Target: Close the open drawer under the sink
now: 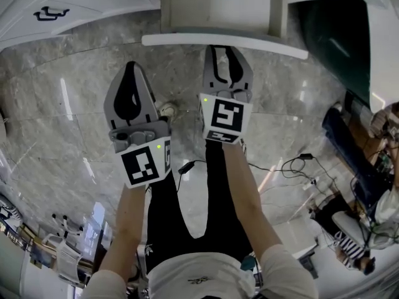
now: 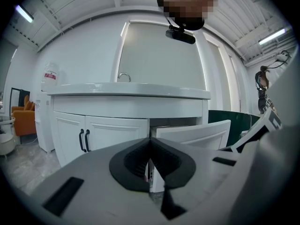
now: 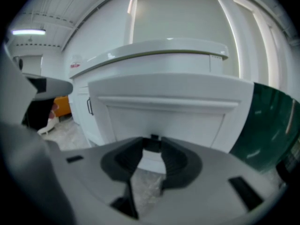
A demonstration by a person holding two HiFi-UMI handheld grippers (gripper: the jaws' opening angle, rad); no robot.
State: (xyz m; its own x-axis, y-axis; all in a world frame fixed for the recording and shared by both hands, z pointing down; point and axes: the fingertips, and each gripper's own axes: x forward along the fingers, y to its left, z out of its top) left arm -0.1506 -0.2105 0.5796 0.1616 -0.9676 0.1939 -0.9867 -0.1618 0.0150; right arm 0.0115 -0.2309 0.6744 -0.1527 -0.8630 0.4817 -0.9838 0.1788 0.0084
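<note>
The white vanity with its sink counter and faucet faces me. Its drawer sticks out at the right, beside two doors with black handles. From the head view the drawer's front edge runs across just ahead of both grippers. My right gripper points at that front, and the drawer panel fills the right gripper view. The right gripper is open, with a small dark piece of the panel's lower edge showing in the gap, untouched. My left gripper hangs back to the left. The left gripper is shut and empty.
The floor is glossy grey marble. Cables trail across it at the right, near a seated person and clutter. A dark green panel stands right of the drawer. An orange armchair sits far left.
</note>
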